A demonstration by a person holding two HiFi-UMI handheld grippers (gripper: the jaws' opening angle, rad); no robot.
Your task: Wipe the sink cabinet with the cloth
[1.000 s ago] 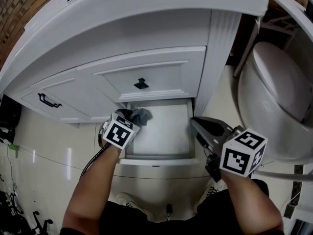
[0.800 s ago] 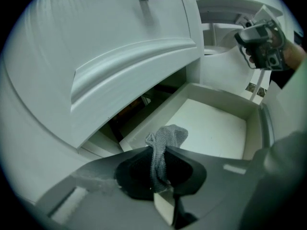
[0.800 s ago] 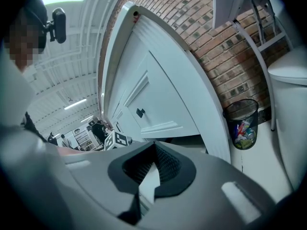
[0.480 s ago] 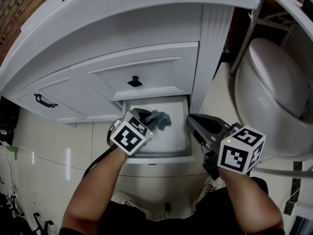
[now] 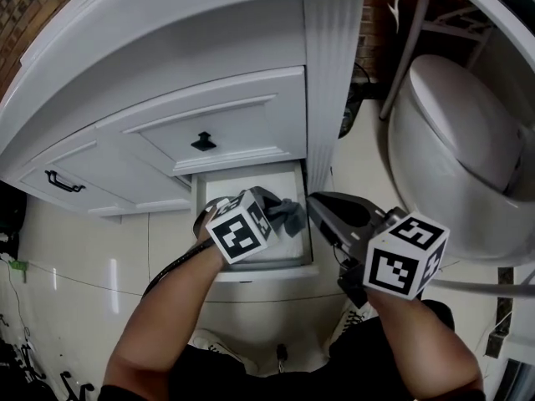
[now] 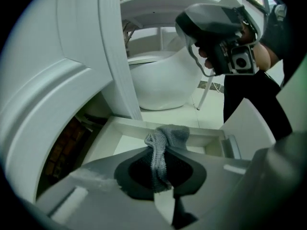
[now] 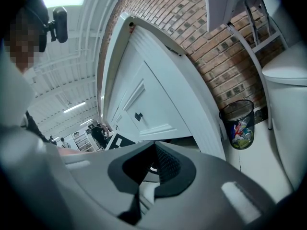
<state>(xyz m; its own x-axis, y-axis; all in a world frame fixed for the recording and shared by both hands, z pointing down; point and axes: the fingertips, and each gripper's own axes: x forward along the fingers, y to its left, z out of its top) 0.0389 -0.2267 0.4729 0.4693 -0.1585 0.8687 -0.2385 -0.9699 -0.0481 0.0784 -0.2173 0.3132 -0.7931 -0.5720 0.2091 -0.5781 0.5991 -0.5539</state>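
Clamping left hand-held gripper (image 6: 160, 169): jaws are closed on the cloth (image 6: 167, 137).
Cloth: held over the cabinet's (image 5: 209, 132) open drawer (image 5: 221, 192).
Right hand-held gripper (image 5: 318, 207): jaws are seen together, empty, beside the drawer.

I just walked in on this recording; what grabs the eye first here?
The left gripper holds a grey cloth over the open bottom drawer of the white sink cabinet. The right gripper hangs shut and empty beside it, with a white toilet at the right.
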